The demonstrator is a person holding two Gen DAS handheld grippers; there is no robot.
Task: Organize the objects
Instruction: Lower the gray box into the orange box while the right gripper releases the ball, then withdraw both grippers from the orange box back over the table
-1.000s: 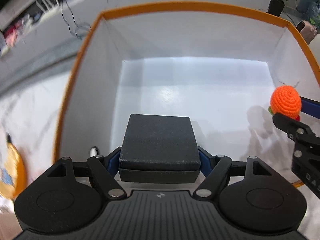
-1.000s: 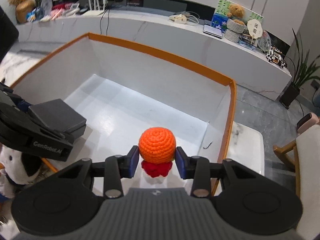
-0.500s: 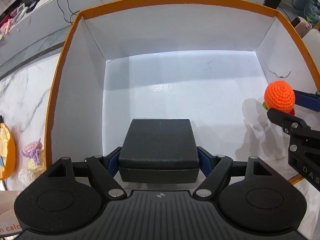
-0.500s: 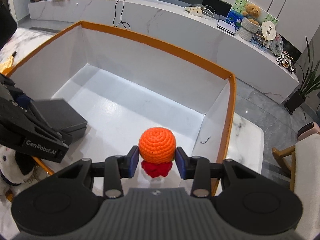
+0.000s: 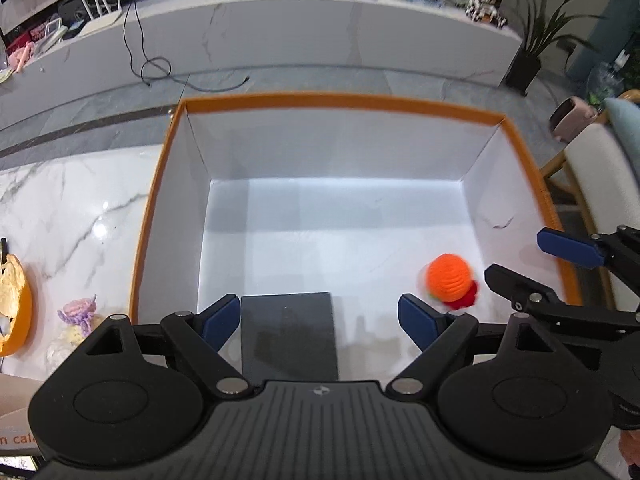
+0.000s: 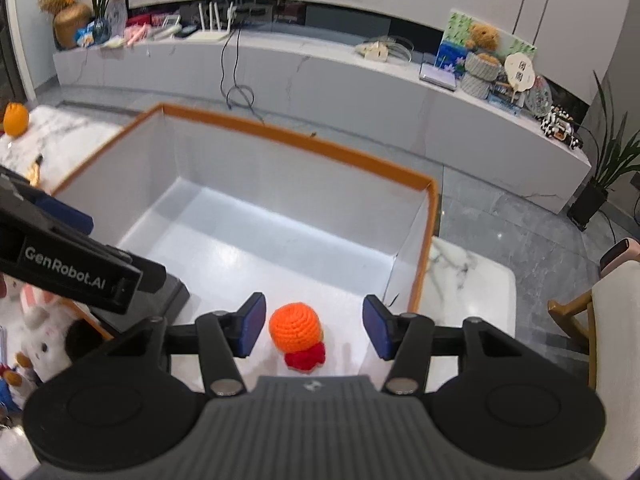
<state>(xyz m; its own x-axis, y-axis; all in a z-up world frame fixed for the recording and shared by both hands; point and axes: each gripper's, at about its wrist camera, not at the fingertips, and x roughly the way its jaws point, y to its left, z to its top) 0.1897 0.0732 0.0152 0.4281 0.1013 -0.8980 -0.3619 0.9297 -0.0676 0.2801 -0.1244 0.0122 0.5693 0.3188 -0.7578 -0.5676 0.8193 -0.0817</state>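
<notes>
A large white box with an orange rim (image 5: 340, 101) (image 6: 300, 142) stands on the marble table. On its floor lies a black box (image 5: 288, 332), between the blue pads of my left gripper (image 5: 320, 324); the jaws are opening and the pads stand clear of it. My right gripper (image 6: 315, 326) is opening too. The orange crocheted toy (image 6: 296, 328) with a red base rests on the floor between its pads, untouched. In the left wrist view, the toy (image 5: 448, 282) sits left of the right gripper (image 5: 536, 264). In the right wrist view, the left gripper's finger (image 6: 80, 268) hides most of the black box (image 6: 170, 294).
Left of the box, a small pink and purple crocheted toy (image 5: 78, 312) and an orange thing (image 5: 14, 308) lie on the marble table (image 5: 72, 200). A white plush animal (image 6: 36, 320) sits by the box's near left corner. A chair (image 5: 600, 184) stands to the right.
Both grippers have opened and risen. The black box and the orange toy are let go and lie on the box floor. More of the room shows beyond the box.
</notes>
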